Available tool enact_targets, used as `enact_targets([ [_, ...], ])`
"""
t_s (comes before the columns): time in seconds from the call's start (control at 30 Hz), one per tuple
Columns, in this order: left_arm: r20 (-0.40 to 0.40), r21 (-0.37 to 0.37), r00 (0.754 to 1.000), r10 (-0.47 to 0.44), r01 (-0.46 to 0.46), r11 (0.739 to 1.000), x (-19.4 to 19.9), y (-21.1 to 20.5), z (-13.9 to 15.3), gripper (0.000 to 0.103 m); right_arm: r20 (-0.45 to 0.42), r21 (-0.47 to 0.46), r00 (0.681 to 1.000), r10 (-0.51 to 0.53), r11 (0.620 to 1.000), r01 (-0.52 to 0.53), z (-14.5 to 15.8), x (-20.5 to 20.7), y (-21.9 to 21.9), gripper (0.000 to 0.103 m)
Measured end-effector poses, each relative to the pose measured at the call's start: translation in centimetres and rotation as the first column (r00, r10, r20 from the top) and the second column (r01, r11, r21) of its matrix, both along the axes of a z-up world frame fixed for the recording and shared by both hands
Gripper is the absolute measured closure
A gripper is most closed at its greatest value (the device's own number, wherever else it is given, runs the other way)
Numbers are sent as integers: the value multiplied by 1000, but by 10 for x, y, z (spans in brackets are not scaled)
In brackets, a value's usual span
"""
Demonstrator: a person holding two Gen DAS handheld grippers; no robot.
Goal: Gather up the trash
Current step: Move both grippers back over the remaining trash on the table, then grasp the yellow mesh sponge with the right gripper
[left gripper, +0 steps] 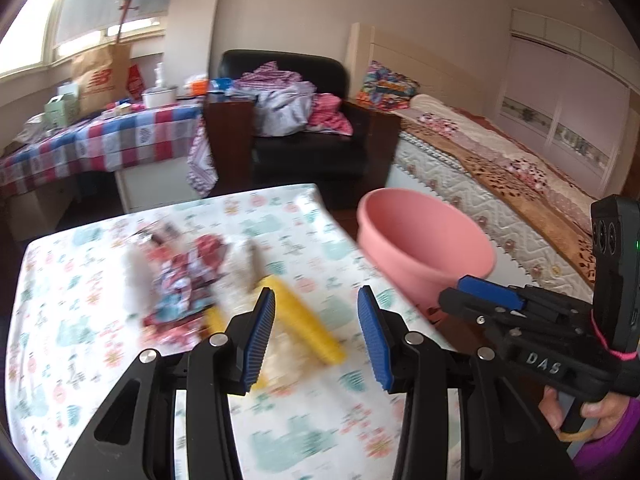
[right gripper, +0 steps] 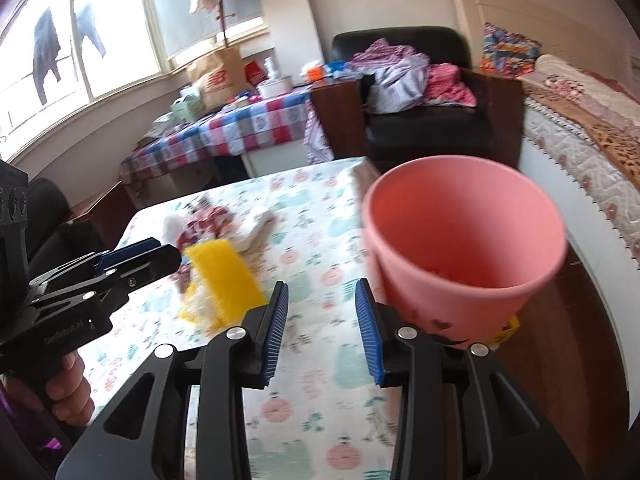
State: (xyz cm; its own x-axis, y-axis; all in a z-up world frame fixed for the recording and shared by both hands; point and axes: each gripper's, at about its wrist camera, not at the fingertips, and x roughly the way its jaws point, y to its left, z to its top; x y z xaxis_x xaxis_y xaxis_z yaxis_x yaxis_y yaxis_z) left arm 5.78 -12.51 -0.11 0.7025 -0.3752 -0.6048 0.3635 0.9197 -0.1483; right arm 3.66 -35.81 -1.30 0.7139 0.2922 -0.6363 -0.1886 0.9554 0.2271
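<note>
Off table edge [right gripper: 352,168]: pink bin [right gripper: 464,248], 2 tongs [right gripper: 322,330] agape.

Left gripper [left gripper: 316,332] and right gripper [right gripper: 322,330] both hover spread, empty

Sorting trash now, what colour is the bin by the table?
Pink bin, clearest in right wrist view.

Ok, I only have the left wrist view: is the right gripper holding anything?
Observer: No. The right gripper is open, with only tablecloth showing between its jaws.
Operator: Anything by the pink bucket that I can't see?
Observer: A yellow item peeks out behind the base of the pink bucket, on its right.
Operator: And inside it?
Observer: This view looks down to the bottom. It is blurred, but nothing large lies there.
</note>
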Motion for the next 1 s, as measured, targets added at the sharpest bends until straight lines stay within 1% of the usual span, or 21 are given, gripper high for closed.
enact_targets([
  [0.17,-17,20,999,52,-51,998,-6,34,-8,61,-40,20,995,93,996,-92,-8,5,28,68],
  [0.27,-31,30,996,89,-88,996,-8,52,-15,61,-55,8,989,135,991,-135,-13,8,45,68],
  [0.37,-44,25,992,122,-121,992,-7,67,-19,61,-68,7,981,181,983,-181,-16,15,60,68],
  [0.53,-50,17,985,167,-166,986,-4,85,-22,61,-75,24,974,214,977,-213,-18,28,75,68],
  [0.67,-56,4,979,194,-194,981,2,96,-22,61,-70,20,974,214,977,-213,-20,37,81,68],
  [0.77,-56,10,976,210,-210,978,10,101,-21,61,-108,28,970,219,976,-217,-27,44,83,68],
  [0.8,-57,13,975,216,-215,976,13,103,-21,61,-112,29,968,223,975,-221,-29,44,83,69],
  [0.83,-58,14,974,220,-220,976,17,106,-21,61,-113,29,967,227,974,-225,-30,44,84,81],
  [0.87,-62,14,971,229,-229,973,22,109,-21,61,-115,24,965,235,972,-233,-30,43,84,88],
  [0.9,-65,11,970,236,-236,972,26,112,-21,61,-111,19,965,238,971,-237,-30,42,85,91],
  [1.0,-76,1,964,255,-255,967,39,121,-22,56,-86,21,966,246,969,-245,-25,37,83,93],
])
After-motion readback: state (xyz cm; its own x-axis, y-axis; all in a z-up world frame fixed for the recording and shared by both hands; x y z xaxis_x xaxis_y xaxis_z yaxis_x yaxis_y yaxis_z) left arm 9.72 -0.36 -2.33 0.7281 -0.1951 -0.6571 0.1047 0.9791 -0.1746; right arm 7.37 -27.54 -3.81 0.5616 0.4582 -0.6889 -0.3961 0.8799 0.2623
